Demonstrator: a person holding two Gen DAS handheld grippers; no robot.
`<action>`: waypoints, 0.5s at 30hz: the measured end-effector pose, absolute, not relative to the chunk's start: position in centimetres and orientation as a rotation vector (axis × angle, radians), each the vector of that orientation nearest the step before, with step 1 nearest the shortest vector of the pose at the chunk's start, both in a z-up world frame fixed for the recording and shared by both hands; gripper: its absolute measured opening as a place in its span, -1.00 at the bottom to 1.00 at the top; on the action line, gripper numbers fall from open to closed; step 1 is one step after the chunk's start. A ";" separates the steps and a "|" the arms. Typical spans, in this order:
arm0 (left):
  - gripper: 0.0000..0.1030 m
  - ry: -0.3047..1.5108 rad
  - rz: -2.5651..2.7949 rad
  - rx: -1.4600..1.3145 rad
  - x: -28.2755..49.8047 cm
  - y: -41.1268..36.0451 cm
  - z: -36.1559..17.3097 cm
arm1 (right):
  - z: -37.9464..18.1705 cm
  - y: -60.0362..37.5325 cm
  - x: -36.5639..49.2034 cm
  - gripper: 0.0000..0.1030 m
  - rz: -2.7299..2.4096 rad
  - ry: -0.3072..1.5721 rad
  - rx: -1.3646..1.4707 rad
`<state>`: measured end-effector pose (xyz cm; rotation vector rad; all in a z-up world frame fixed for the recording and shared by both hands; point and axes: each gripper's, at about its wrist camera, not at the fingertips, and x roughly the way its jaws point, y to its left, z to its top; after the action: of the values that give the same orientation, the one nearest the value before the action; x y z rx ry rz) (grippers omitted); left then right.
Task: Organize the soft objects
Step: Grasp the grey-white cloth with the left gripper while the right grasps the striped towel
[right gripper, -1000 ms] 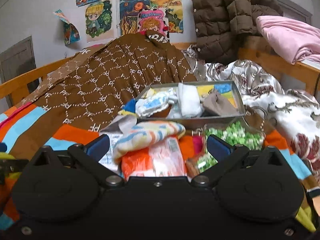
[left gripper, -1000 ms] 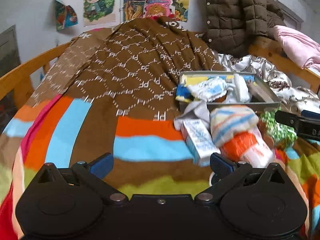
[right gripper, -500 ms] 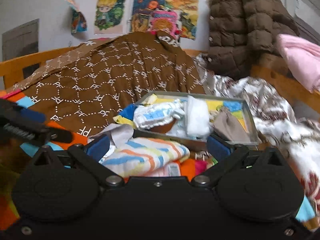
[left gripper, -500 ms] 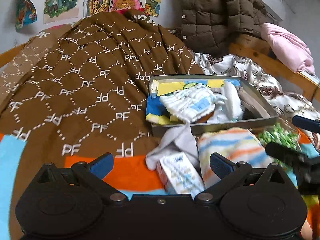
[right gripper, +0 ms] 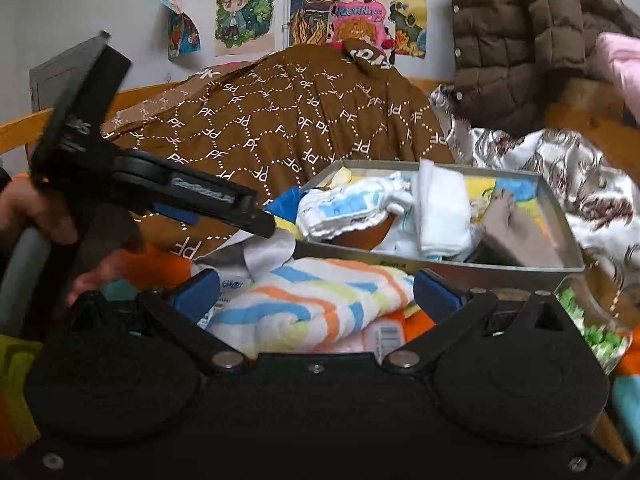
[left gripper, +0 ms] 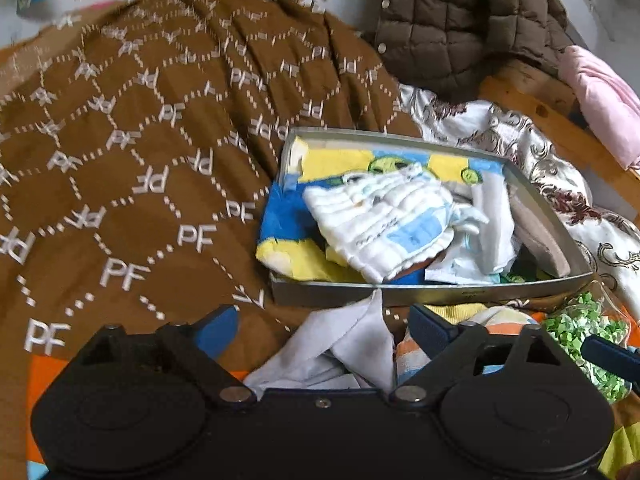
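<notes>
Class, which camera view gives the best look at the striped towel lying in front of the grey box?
The right wrist view: the striped towel lies almost fully exposed between the open right tongs. The left wrist view shows only a sliver of it, mostly hidden behind the left tongs.

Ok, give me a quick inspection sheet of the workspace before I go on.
Surface: bed under a brown PF-print blanket and striped cover.
Job's things: metal tray holding folded cloths; striped towel and grey cloth lie outside, in front of it.
Clutter: bag of green bits; small printed box beside the towel.
Grippers: left gripper open above the grey cloth; right gripper open around the striped towel.
Cables: nothing seen.
Surroundings: brown puffer jacket, posters, pink cloth, wooden bed frame.
</notes>
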<state>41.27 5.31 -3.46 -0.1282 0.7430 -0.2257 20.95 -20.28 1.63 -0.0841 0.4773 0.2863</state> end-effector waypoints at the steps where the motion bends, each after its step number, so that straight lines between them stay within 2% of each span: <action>1: 0.60 0.756 -0.228 -0.130 41.5 5.2 -3.8 | 1.5 -20.3 21.0 0.99 0.290 0.482 -0.081; 3: 0.39 0.787 -0.246 -0.145 41.9 5.2 -4.3 | 1.2 -20.4 21.0 0.98 0.294 0.492 -0.079; 8: -0.14 0.802 -0.262 -0.130 42.2 5.1 -4.5 | 0.9 -20.3 20.2 0.79 0.312 0.483 -0.110; 12: -0.45 0.812 -0.267 -0.122 42.5 5.0 -4.6 | 0.8 -20.3 20.4 0.53 0.327 0.496 -0.108; 14: -0.73 0.819 -0.284 -0.109 42.5 4.7 -4.7 | 0.7 -20.3 20.4 0.48 0.331 0.508 -0.106; 15: -0.75 0.819 -0.292 -0.104 42.5 4.6 -4.7 | 0.7 -20.3 20.4 0.48 0.333 0.511 -0.104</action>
<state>42.55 4.56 -4.65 -0.1039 0.8193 -0.2922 20.36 -20.28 0.69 -0.1036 0.5108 0.3327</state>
